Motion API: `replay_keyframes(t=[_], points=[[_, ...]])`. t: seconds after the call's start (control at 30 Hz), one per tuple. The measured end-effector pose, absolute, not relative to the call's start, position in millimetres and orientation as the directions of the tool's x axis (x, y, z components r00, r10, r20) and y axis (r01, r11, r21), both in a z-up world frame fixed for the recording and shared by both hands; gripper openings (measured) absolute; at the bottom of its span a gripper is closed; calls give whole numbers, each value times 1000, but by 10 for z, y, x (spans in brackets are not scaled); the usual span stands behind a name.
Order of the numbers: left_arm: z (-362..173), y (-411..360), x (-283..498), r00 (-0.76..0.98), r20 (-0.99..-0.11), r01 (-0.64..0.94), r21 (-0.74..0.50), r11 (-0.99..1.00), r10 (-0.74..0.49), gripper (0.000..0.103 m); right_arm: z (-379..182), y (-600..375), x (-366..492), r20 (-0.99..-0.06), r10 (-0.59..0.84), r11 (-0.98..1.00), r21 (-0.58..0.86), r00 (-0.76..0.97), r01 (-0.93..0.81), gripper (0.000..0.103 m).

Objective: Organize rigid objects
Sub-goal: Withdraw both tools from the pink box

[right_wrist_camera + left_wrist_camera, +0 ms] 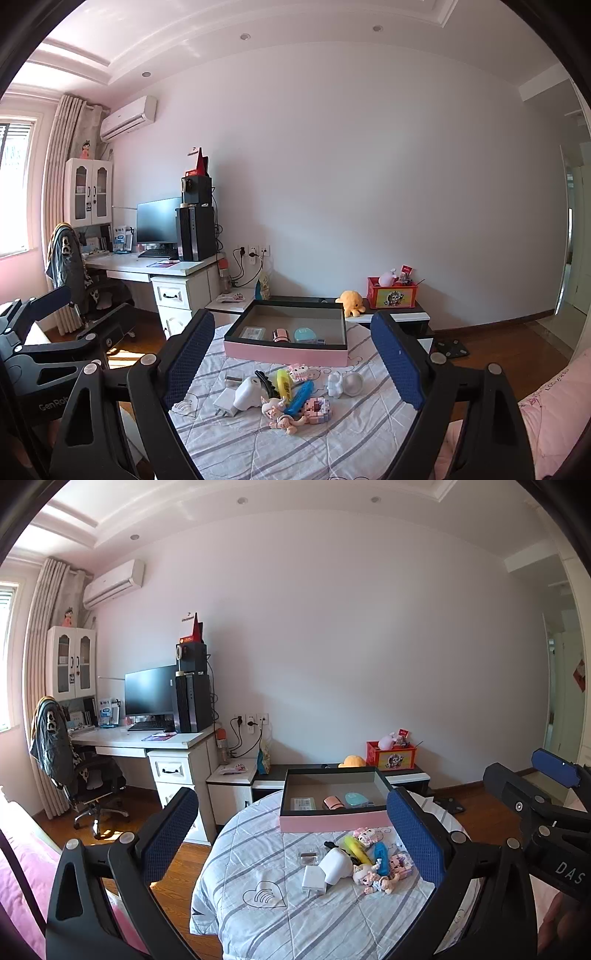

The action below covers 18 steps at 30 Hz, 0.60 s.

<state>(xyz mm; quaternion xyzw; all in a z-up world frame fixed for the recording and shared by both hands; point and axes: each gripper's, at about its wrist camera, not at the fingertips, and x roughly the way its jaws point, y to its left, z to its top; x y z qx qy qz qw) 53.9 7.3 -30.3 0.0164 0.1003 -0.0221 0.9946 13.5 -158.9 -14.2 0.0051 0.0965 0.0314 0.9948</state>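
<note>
Overhead, left gripper (pixel 291 834) and right gripper (pixel 291 358) both gaping, empty, small jumbled plastic toys (pixel 284 398) just before shallow pink-sided open box (pixel 286 354).

Your box (pixel 286 355) showed a pink outer wall, a black rim and a brownish-grey inside. In it you had a teal case (pixel 305 335) and a pink-and-black cylinder (pixel 280 335). The quilt (pixel 258 446) under the pile was white with grey stripes and a grey heart outline. In the pile you had a white charger (pixel 314 878), a yellow marker (pixel 283 382), a blue tube (pixel 300 398) and a pink block figure (pixel 316 409). Your gripper pads (pixel 168 834) were dark blue with a fine mesh texture, on black frames. Behind, the octopus plush (pixel 351 302) was orange-yellow and the crate (pixel 393 297) red.
</note>
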Motion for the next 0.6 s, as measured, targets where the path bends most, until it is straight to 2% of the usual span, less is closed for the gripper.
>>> replay_keyframes(t=[0.3,0.6], points=[[-603,117,898,954,-298,35,31,999,-24,103,-407,-1754,411,-275,34,999,45,961,-23,88],[-1209,299,1542,871,-491,-6,17,1000,14,103,-997,-2098,870,-433,2,996,84,902,38,88]])
